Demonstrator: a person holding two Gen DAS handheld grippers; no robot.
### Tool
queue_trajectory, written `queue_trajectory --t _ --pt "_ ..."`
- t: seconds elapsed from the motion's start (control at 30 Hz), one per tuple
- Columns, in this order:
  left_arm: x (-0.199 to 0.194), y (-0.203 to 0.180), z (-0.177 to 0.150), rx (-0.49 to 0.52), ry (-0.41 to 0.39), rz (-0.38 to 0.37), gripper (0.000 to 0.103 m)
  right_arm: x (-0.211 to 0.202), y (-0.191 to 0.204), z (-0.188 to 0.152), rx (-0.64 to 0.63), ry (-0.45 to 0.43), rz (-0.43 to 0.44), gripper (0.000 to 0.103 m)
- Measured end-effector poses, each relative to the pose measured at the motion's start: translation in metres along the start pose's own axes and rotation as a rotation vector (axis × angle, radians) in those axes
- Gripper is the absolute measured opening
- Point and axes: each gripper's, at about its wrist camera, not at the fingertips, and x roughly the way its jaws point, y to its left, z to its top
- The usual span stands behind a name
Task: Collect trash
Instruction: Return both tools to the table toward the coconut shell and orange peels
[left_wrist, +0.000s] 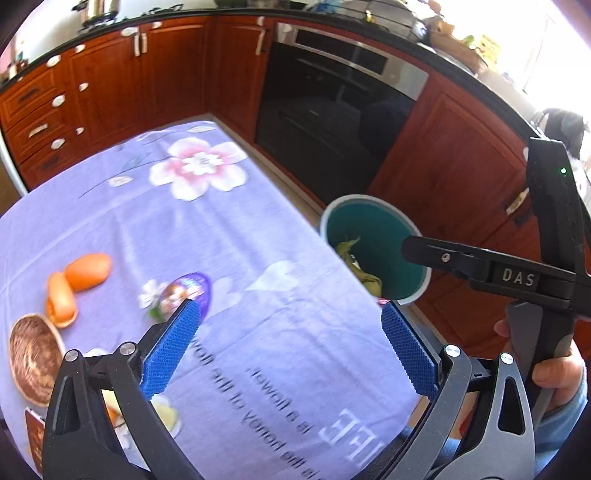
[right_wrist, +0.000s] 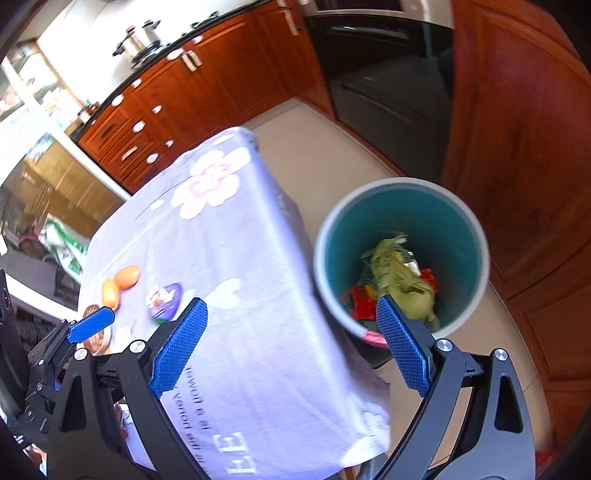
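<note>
I see red-brown wood cabinets (left_wrist: 140, 77) | black built-in oven (left_wrist: 332, 110) | dark countertop (left_wrist: 229, 14) | beige tiled floor (right_wrist: 314, 155) | bright window glare (left_wrist: 554, 55) on my right.

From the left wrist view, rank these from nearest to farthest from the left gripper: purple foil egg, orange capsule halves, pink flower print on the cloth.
1. Purple foil egg, just beyond the left gripper, by its left-hand finger.
2. Orange capsule halves, farther out to the left.
3. Pink flower print, near the table's far end.

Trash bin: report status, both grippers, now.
Left gripper open, empty, over the table. Right gripper open, empty, by the trash bin. Bin holds scraps; purple wrapper and orange capsule halves left on table.
</note>
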Motion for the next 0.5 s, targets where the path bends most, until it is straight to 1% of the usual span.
queue_trajectory --t 0.17,0.37,0.5 --pt "-0.023 0.044 -0.022 -0.064 -0.020 0.034 0.099 0.003 0.042 -0.006 -0.059 0.019 0.011 0.089" --pt "-0.046 0.097 -0.040 -0.151 -0.052 0.057 0.099 0.014 0.093 -0.013 -0.146 0.044 0.012 0.089" --pt "-0.058 0.128 -0.056 -0.190 -0.062 0.089 0.099 0.026 0.123 -0.019 -0.187 0.080 0.016 0.089"
